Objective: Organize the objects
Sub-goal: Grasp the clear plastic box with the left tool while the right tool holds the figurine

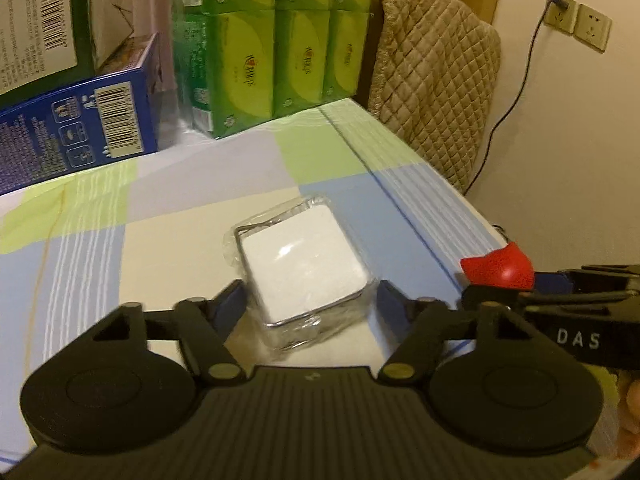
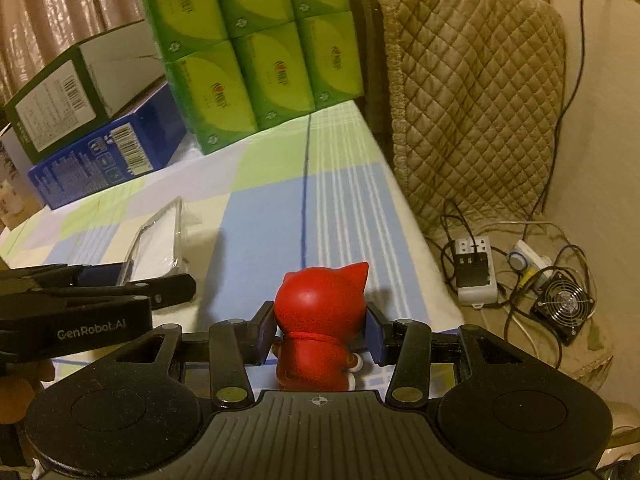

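The wrapped white pack [image 1: 304,268], a squarish block in clear film, lies flat on the checked tablecloth [image 1: 192,208], broad face up. It sits turned on the cloth, so one corner points toward the left gripper [image 1: 310,300] and its edges run diagonal to the table edge. The left gripper's blue pads [image 1: 230,306] stand part-way open on either side of the pack's near end; a narrow gap shows on the right side, and on the left the pad looks just beside the wrap, though contact cannot be told.

To the right, close by, the red figurine [image 2: 320,320] stands upright on the cloth near the table's edge, its back to the right wrist camera, pointed ears up and facing away. The right gripper [image 2: 320,332] is closed on it, pads pressing both sides at head and shoulder height.

Beyond, the green tissue packs [image 1: 276,48] are stacked at the far table edge, with a blue box [image 1: 76,128] to their left and a quilted chair cover [image 1: 436,76] behind.
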{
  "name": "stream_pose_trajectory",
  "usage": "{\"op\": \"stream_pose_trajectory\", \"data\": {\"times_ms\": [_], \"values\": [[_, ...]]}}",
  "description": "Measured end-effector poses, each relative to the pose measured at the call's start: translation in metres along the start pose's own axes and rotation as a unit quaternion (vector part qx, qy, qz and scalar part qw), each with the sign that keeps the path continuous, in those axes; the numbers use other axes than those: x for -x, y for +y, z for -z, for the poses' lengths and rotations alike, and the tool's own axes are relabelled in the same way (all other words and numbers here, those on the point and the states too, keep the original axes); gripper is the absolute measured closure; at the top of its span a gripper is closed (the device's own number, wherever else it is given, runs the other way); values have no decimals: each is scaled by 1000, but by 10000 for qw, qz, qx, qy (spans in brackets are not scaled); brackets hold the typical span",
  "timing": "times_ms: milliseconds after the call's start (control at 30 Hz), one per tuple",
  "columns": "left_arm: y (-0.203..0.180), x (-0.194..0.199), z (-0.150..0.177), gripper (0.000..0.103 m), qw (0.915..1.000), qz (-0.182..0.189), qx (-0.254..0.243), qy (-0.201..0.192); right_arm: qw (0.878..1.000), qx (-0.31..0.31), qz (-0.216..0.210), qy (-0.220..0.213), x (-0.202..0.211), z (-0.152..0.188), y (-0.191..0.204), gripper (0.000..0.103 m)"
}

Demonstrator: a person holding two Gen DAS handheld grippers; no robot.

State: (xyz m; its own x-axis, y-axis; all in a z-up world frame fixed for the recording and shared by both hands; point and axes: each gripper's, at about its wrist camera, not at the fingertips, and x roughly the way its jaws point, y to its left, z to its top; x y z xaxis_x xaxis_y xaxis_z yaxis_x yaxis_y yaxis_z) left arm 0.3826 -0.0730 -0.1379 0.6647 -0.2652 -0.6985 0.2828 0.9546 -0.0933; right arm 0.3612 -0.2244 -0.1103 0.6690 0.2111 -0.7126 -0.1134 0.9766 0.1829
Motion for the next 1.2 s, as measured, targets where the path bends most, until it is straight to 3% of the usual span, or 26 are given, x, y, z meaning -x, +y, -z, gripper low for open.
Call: {"op": "stream_pose_trajectory", "data": {"times_ms": [233,433,500,633,767,1033,1200], "values": [[11,31,20,48,9993,-50,-164,335,9991,181,-368,144,5,14,27,60],[26,90,69,47,9963,81,-423,741,9959,362,-738,379,28,33,66,60],[31,105,84,43,9957,101,-346,855,9953,380,-810,377,43,38,76,60],[41,133,104,23,9979,-73,266,588,9966,224,-710,357,60,46,79,60],[41,136,109,22,9968,-317,651,329,9974,231,-562,374,59,45,77,60],[24,115,105,15,9971,-557,511,24,9981,265,-466,318,51,37,74,60],[19,110,105,22,9970,-722,265,98,9978,307,-503,298,51,37,76,60]]}}
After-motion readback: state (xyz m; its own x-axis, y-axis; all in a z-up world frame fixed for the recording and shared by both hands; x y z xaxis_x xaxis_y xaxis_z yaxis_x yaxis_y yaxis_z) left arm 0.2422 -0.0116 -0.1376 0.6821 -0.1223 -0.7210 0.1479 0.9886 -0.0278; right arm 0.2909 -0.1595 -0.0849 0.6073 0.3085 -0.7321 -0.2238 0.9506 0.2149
